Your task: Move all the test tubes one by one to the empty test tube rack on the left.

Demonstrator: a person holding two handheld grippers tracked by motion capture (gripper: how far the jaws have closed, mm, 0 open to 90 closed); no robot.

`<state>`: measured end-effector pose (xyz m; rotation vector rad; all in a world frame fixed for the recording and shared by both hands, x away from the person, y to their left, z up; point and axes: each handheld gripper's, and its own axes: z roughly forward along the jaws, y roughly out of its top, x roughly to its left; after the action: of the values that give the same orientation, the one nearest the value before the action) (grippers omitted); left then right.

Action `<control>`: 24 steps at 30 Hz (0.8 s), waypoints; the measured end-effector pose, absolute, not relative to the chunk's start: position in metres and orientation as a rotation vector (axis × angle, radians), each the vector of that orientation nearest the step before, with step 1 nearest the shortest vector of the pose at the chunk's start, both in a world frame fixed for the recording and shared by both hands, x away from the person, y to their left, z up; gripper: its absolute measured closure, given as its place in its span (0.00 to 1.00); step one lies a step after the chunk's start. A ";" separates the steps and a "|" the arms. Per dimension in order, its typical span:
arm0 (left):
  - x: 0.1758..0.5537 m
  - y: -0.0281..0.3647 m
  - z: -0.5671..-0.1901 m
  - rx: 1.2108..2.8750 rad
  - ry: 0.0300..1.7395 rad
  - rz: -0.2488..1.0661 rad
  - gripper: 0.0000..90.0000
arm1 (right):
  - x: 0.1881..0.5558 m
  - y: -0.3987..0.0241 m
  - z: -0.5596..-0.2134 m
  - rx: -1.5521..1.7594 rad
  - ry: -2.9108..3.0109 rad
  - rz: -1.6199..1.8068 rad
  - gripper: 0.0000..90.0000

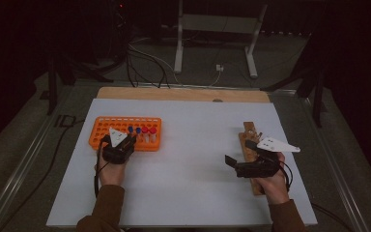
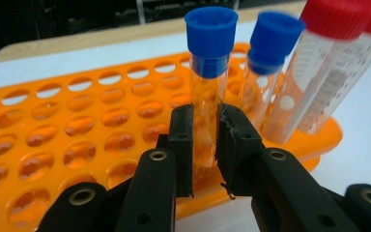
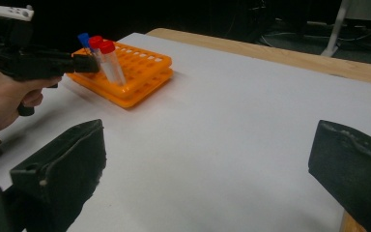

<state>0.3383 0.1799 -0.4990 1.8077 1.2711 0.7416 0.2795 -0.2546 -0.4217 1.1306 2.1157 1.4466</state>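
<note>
The left gripper point(image 2: 205, 145) is clamped on the blue-capped tube point(image 2: 208, 82), standing in the orange rack point(image 2: 77, 140). Light, rigid, slippery plastic: grip mid-barrel. The right gripper point(image 3: 207, 169) stands apart, empty.

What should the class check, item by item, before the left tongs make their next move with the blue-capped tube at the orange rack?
1. Left tongs shut on the blue-capped tube: ok, pads press on both sides of it.
2. Grip height: ok, pads sit on the clear body, well below the cap.
3. Tube upright: ok, roughly vertical in the left gripper view.
4. Tube seated in the rack: cannot tell, its foot is hidden behind the pads.
5. Neighbours: not ok, the second blue tube stands close beside it and the red tubes lean.
6. Right tongs out of the way: ok, open above bare table.
</note>
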 end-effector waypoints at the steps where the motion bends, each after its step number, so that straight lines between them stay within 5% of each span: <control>1: 0.338 0.180 -0.500 1.807 1.274 0.735 0.86 | 0.279 -0.254 -0.422 1.130 2.117 1.444 0.00; 6: 0.337 0.183 -0.500 1.786 1.289 0.719 0.84 | 0.280 -0.255 -0.421 1.132 2.112 1.447 0.00; 24: 0.307 0.205 -0.486 1.614 1.278 0.618 0.51 | 0.285 -0.264 -0.424 1.161 2.065 1.395 0.00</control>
<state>0.3067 0.2048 -0.4855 1.6139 1.2783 0.6184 0.2852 -0.2635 -0.4244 1.1609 2.0654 1.3955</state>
